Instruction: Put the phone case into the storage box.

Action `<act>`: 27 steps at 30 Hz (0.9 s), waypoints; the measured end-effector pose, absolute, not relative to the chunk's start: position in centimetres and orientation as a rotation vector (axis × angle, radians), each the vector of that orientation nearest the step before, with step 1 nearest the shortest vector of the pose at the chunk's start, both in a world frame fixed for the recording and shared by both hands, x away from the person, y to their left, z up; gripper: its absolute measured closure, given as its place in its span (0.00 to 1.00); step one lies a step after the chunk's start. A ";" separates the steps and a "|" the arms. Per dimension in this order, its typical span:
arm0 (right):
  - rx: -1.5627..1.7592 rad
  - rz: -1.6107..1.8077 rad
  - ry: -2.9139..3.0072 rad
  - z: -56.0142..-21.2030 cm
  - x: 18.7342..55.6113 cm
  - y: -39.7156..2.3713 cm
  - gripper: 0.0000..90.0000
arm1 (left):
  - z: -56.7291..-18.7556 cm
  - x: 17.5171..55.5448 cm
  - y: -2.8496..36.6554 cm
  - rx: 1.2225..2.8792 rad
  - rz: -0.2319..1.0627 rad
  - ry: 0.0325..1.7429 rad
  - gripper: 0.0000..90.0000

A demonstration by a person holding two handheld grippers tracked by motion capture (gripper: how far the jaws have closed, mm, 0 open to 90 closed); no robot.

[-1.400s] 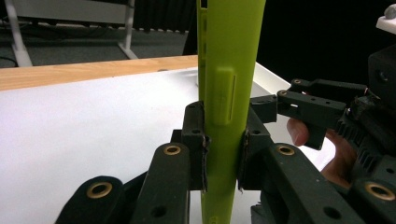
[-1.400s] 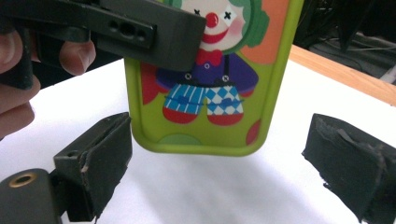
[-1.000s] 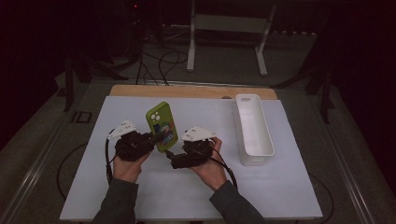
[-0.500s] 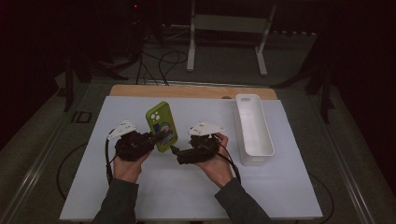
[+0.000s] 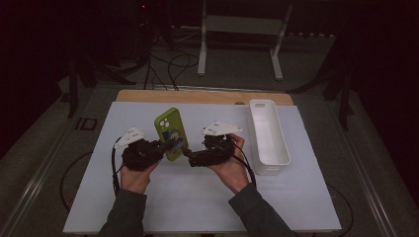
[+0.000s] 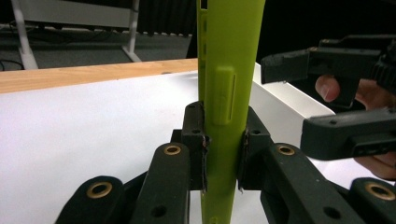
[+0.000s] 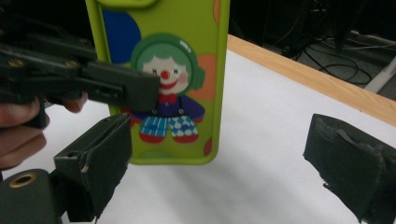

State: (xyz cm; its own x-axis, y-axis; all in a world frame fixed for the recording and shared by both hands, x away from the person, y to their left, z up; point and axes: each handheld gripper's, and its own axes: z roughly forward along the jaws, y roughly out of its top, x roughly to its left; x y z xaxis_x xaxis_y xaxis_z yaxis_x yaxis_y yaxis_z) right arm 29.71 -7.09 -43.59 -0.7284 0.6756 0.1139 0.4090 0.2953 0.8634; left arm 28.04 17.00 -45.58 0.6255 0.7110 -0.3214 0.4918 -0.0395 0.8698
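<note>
Center frame above the table, the left claw clamps a green phone case upright by its edges; the right claw, spread wide, should close squarely on the lower end.

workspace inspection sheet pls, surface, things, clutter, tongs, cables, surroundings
surface: white sheet over a table with a wooden far edge.
job's things: green phone case with a clown picture, held upright above the sheet; long white tray to its right, nothing seen inside.
clutter: nothing seen.
tongs: left tongs shut on the case's lower edge; right tongs open, jaws apart beside the case, not touching it.
cables: one trails from each of the tongs over the sheet; more lie on the floor behind the table.
surroundings: dark room, white metal stand beyond the table.
</note>
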 end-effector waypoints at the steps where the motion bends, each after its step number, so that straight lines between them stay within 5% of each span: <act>1: 0.986 1.404 2.295 -43.4 29.8 -7.1 0.08 | -45.6 28.0 17.0 1.690 0.235 0.997 0.86; 27: 0.970 1.446 2.275 -40.3 31.4 -5.7 0.08 | -45.8 28.1 16.3 1.696 0.219 0.986 0.86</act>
